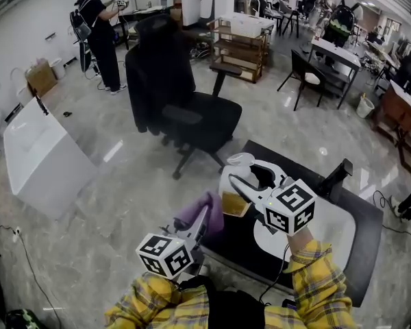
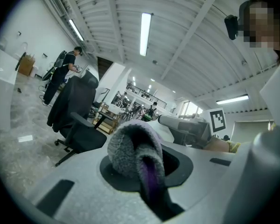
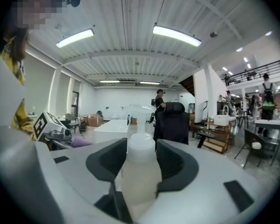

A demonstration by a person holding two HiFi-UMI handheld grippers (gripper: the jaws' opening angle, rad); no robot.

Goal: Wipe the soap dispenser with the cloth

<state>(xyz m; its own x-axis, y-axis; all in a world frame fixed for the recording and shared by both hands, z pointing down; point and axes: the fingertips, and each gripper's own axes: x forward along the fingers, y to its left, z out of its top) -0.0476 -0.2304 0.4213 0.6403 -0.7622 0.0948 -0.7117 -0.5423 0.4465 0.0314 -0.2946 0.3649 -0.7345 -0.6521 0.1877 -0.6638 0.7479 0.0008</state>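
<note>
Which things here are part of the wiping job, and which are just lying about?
For the job: soap dispenser, clamped in the right gripper; cloth, clamped in the left gripper.
Just lying about: office chair, white tub, wooden shelf.

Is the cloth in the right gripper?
No, the cloth is pinched in the left gripper, while the right gripper grips the dispenser.

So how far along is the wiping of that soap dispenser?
Picking up looks done: the left gripper pinches the purple cloth, the right gripper grips the soap dispenser. In hand: the two are held side by side. I can't tell whether they touch, so the wiping itself seems left.
</note>
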